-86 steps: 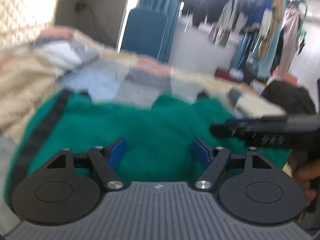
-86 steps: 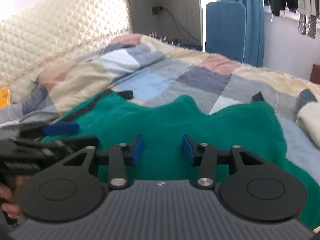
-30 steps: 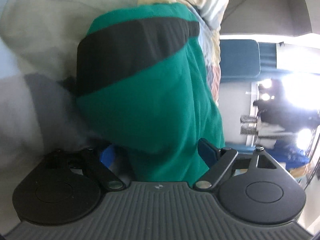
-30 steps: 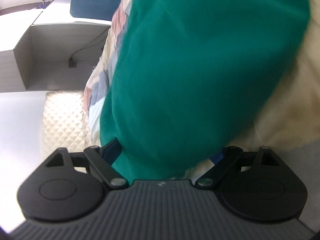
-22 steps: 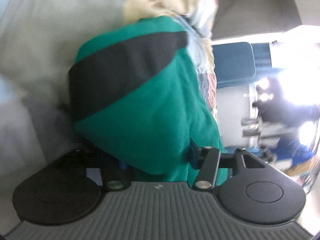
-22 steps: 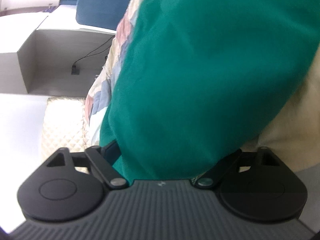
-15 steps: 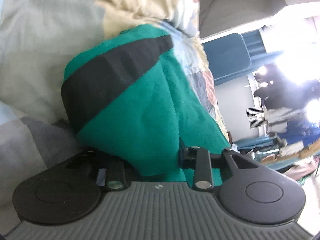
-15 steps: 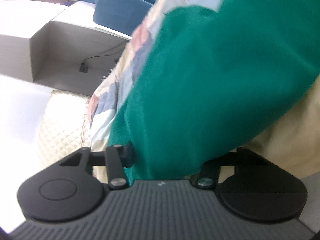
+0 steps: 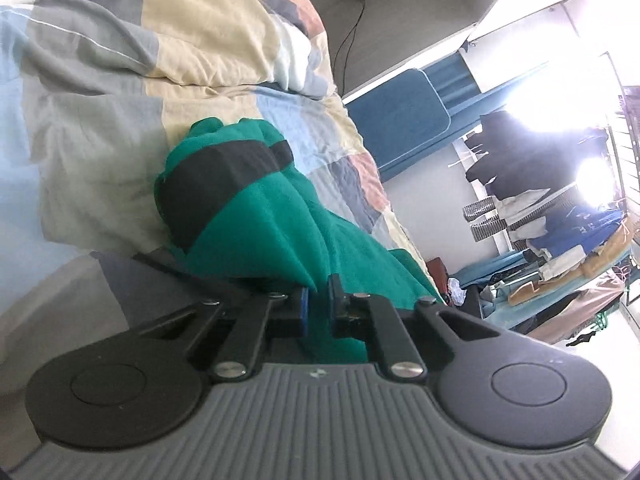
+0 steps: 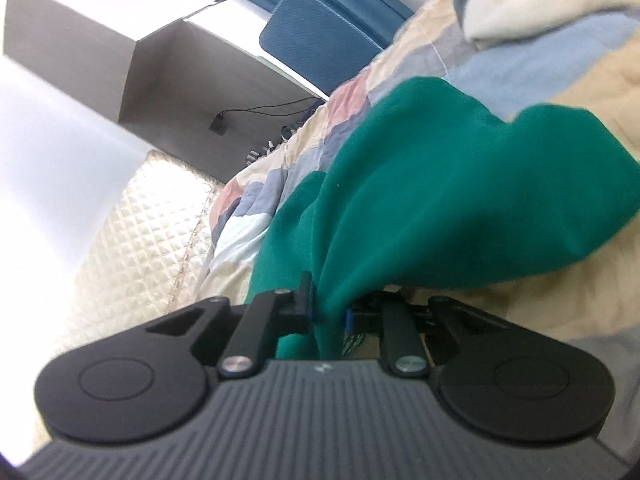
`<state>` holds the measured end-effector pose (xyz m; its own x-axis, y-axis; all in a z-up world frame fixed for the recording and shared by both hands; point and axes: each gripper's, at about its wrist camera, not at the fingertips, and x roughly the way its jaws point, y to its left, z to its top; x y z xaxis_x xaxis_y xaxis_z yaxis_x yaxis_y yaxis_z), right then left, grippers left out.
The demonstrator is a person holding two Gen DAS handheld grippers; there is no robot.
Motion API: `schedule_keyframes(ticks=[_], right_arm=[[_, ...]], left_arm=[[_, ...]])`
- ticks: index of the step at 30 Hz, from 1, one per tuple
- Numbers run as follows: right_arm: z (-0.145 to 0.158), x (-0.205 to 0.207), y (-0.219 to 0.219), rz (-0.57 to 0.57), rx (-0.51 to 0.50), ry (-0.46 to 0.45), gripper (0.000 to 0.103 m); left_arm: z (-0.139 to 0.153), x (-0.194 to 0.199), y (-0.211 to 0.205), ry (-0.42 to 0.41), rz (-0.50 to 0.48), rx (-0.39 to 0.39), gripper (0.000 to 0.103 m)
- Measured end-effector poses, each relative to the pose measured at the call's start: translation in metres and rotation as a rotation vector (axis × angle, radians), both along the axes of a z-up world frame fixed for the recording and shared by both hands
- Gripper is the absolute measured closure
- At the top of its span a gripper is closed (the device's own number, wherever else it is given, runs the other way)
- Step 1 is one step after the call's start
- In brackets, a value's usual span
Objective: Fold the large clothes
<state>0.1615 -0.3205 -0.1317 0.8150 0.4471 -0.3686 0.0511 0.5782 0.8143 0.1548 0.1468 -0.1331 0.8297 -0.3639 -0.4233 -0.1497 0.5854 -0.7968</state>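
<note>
Green garment: near edge hidden inside left gripper and right gripper, both just clamped onto it; long axis toward 11 o'clock across quilt.

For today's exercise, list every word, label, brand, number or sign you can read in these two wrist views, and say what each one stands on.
No readable text in either view.
Left gripper: a small pale mark on its grey body, too small to read.
Right gripper: the same kind of mark, too small to read.
Green garment, quilt, hanging clothes: no lettering that can be made out.
</note>
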Motion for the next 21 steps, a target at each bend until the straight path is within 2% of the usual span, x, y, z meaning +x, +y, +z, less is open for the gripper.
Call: schedule_keyframes(ticks=[5, 8, 11, 17, 21], right_arm=[[0.0, -0.001, 0.0, -0.026, -0.006, 0.028, 0.087], [-0.008, 0.006, -0.002, -0.028, 0.001, 0.082, 0.085], [-0.006, 0.023, 0.0, -0.014, 0.025, 0.081, 0.084], [0.023, 0.079, 0.001, 0.009, 0.007, 0.057, 0.081], [0.036, 0.135, 0.004, 0.031, -0.04, 0.068, 0.081]], left_arm=[[0.002, 0.005, -0.004, 0.009, -0.001, 0.007, 0.094], [-0.006, 0.024, -0.006, 0.024, -0.003, 0.004, 0.094], [0.001, 0.044, -0.012, 0.003, 0.001, 0.035, 0.094], [0.035, 0.094, -0.017, -0.078, -0.013, 0.097, 0.094], [0.048, 0.143, -0.021, -0.103, -0.026, 0.139, 0.094]])
